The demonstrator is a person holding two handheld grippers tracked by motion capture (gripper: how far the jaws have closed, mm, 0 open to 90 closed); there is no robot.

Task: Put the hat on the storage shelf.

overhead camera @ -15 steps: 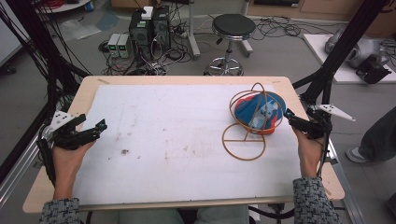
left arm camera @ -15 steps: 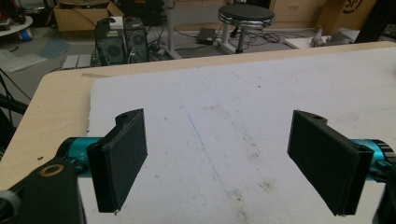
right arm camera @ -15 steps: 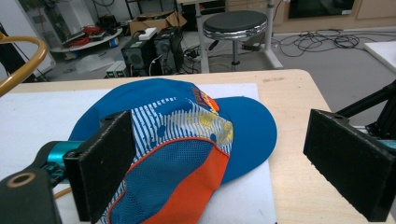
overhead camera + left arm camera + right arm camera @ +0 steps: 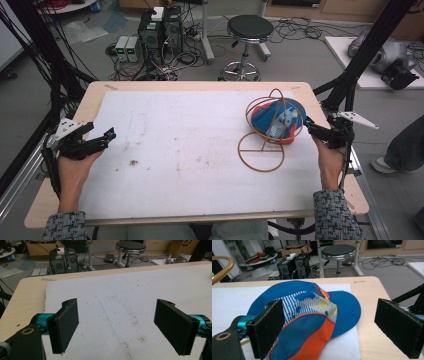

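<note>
Fabric is what you face: a soft blue-and-orange cloth cap (image 4: 304, 315) lies on the white-covered worktop (image 4: 190, 145) beside a brown wire stand (image 4: 265, 142), just before your right gripper (image 4: 320, 131). Both grippers' fingers are spread, empty. It looks light and floppy; pinch the stiffer brim.

The left gripper (image 4: 116, 327) hangs low over the surface (image 4: 27, 295), its two black jaws spread wide apart with nothing between them. Beneath them lies a white mat (image 4: 140, 290), scuffed with brown specks and a thin blue line. Bare wood borders the mat at the left and far edges. Beyond stand a round black stool (image 4: 130, 247), computer towers (image 4: 63, 262) and a cardboard box (image 4: 41, 247).
</note>
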